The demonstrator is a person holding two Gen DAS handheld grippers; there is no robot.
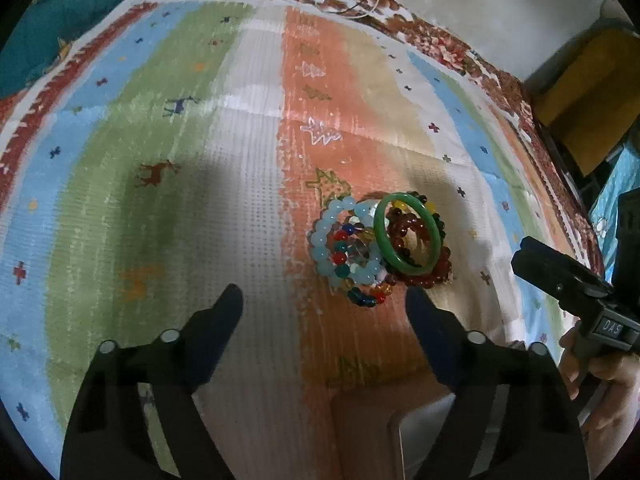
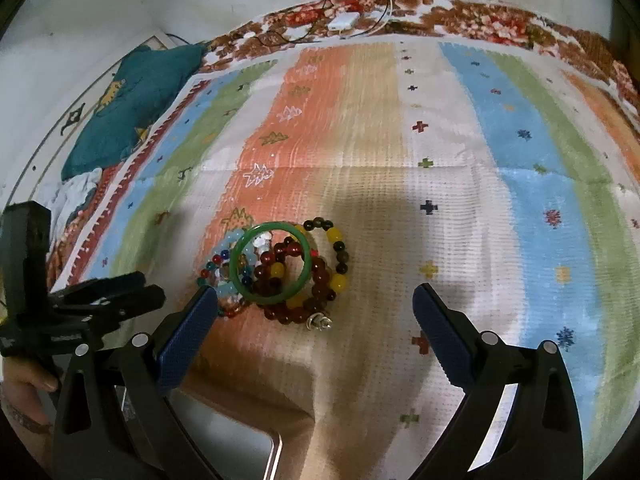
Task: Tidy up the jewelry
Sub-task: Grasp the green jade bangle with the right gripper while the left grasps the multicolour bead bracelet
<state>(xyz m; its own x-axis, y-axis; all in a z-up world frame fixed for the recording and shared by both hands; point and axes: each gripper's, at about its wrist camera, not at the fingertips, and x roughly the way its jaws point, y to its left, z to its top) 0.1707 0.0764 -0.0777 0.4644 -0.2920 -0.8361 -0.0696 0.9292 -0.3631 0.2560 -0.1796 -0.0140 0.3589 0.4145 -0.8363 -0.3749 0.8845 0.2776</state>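
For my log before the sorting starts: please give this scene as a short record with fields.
surface: striped mat
jewelry: one pile, pieces overlapping
top piece: green bangle, lying over the beads
beside it: light blue bead bracelet, dark red bead bracelet, yellow and dark bead bracelet
left tool: open, empty, near the pile
right tool: open, empty, near the pile
near edge: part of a tray
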